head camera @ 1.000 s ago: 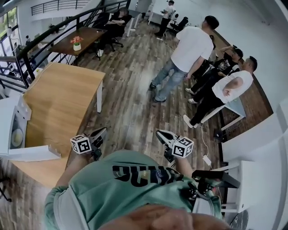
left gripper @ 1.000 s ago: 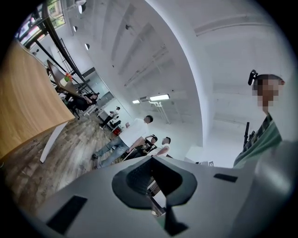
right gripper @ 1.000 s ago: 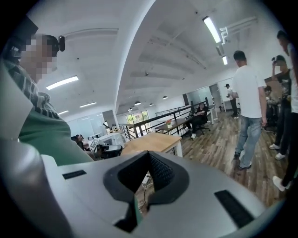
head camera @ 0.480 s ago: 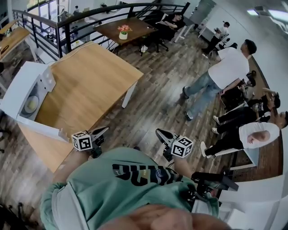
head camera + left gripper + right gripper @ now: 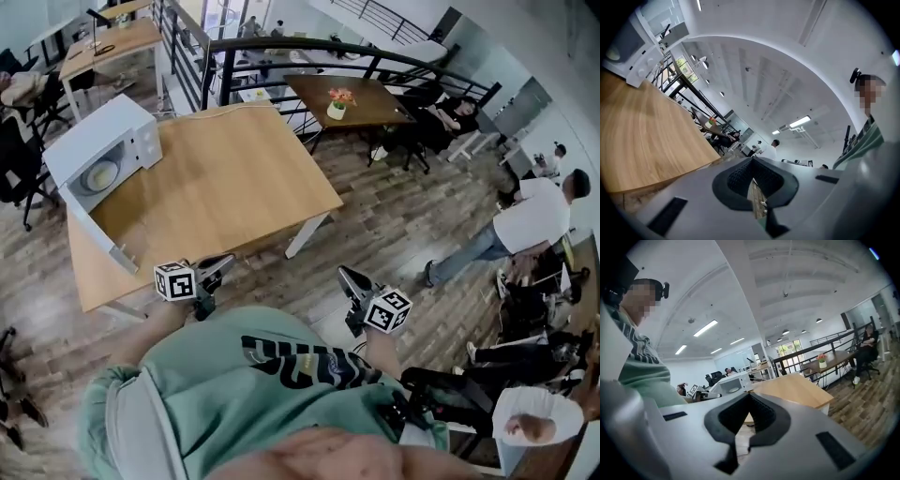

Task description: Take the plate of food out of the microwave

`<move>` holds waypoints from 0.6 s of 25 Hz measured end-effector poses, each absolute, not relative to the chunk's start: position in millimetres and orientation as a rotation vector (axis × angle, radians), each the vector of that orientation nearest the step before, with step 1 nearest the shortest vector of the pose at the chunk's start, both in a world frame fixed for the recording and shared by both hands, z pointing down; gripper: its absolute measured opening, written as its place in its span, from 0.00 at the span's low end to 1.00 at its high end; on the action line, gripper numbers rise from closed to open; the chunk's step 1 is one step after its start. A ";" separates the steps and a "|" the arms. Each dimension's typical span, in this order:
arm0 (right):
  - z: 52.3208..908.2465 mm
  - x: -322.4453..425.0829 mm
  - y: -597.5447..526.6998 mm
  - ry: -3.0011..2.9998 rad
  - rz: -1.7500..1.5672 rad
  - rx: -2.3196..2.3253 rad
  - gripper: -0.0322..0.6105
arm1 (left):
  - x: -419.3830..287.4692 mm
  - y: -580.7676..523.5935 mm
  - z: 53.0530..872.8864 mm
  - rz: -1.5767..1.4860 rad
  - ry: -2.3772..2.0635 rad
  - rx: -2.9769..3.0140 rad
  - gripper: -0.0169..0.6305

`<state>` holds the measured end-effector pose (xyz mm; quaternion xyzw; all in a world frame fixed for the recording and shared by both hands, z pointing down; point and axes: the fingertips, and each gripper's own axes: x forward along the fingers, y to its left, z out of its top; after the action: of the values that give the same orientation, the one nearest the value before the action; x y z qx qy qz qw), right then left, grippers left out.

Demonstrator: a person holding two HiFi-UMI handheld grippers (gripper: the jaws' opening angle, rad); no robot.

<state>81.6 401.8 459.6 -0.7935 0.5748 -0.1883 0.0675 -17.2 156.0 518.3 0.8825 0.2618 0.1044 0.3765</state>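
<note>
A white microwave (image 5: 105,133) stands at the far left corner of a wooden table (image 5: 225,178), its door (image 5: 92,232) swung open. Inside sits a pale plate of food (image 5: 98,175). Both grippers hover off the table's near edge, close to my body and well short of the microwave. My left gripper (image 5: 221,264) is shut and empty; in its own view the left gripper (image 5: 752,159) sees the microwave (image 5: 628,49) far across the tabletop (image 5: 642,140). My right gripper (image 5: 346,275) is shut and empty too. The right gripper view shows the right gripper (image 5: 749,395), the microwave (image 5: 732,382) and the plate (image 5: 734,390).
A black railing (image 5: 281,52) runs behind the table. Beyond it stands a dark table with a flower pot (image 5: 336,105). Several people (image 5: 525,225) stand or sit at the right. An office chair (image 5: 19,155) is left of the microwave. Wood flooring lies between me and the table.
The view has swung toward the table: the microwave went from the left edge to the upper left, and the people slid off to the right. Both grippers stayed shut in front of my body.
</note>
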 end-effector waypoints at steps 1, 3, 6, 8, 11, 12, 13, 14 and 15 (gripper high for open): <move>460.6 93.0 408.5 1.750 -0.563 -2.361 0.06 | -10.1 164.8 515.6 0.262 0.644 2.266 0.02; 464.8 113.6 421.7 1.770 -0.563 -2.297 0.06 | 1.6 184.5 510.4 0.266 0.614 2.294 0.02; 476.6 147.7 433.8 1.786 -0.575 -2.244 0.06 | 25.1 202.9 509.9 0.291 0.595 2.339 0.02; 482.5 165.3 436.1 1.792 -0.588 -2.213 0.06 | 38.6 202.7 509.2 0.300 0.554 2.341 0.02; 485.5 177.5 436.6 1.800 -0.604 -2.177 0.06 | 47.8 199.7 503.8 0.314 0.508 2.345 0.02; 487.3 181.9 437.5 1.797 -0.609 -2.174 0.06 | 51.9 200.3 503.0 0.316 0.505 2.347 0.02; 489.6 187.0 438.6 1.792 -0.615 -2.173 0.06 | 57.2 201.7 503.5 0.317 0.507 2.347 0.02; 492.3 192.3 438.8 1.789 -0.622 -2.174 0.06 | 63.7 202.7 505.3 0.315 0.511 2.344 0.02; 495.1 197.4 437.2 1.789 -0.630 -2.176 0.06 | 70.9 202.5 508.1 0.313 0.516 2.339 0.02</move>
<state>197.4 437.2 495.1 -0.7478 0.6146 -0.2164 0.1274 70.9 202.5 508.1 0.9052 0.1997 0.1212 0.3551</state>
